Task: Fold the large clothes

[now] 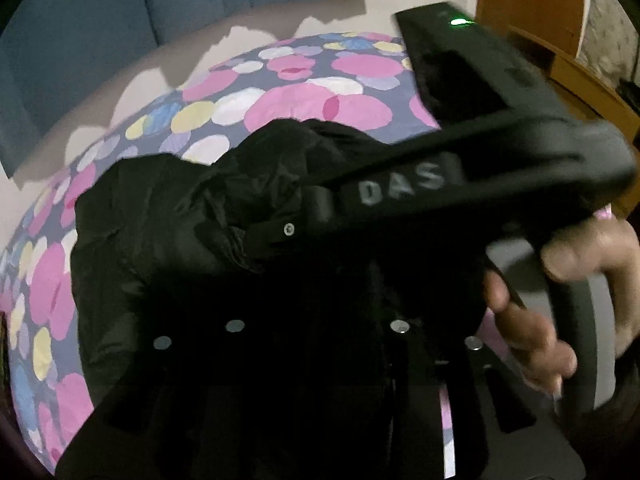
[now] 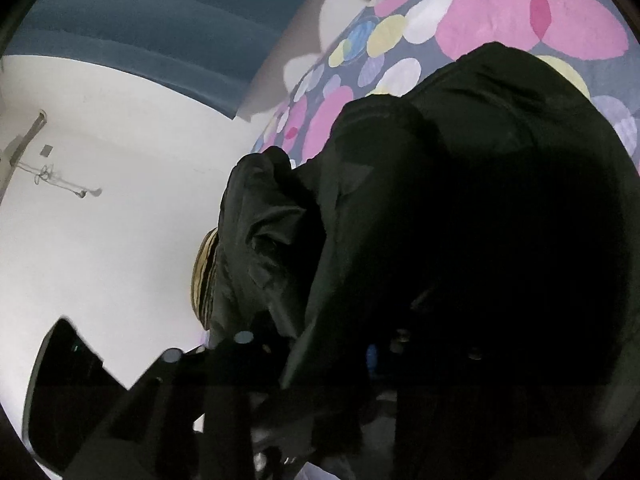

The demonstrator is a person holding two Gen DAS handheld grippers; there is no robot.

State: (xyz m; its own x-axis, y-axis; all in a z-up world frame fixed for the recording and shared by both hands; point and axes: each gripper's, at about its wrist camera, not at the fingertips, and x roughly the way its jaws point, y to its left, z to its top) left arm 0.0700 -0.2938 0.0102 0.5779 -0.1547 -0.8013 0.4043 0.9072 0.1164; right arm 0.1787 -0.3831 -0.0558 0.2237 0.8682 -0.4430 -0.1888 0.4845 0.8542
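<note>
Black jacket point(image 1: 168, 240) smothers both hand-held grippers' fingers on the spotted bedsheet point(image 1: 312, 100); grip unreadable.

A black jacket point(image 2: 460, 208) fills the right and centre of the right wrist view, bunched in glossy folds and lying on a bedspread point(image 2: 520, 20) printed with pink, yellow and white circles; a striped tan object point(image 2: 204, 276) shows at its left edge. The right gripper point(image 2: 320, 420) sits in deep shadow under the fabric; jaw state indeterminate; a white wall point(image 2: 100, 220) and blue curtain point(image 2: 160, 12) occupy the left.
</note>
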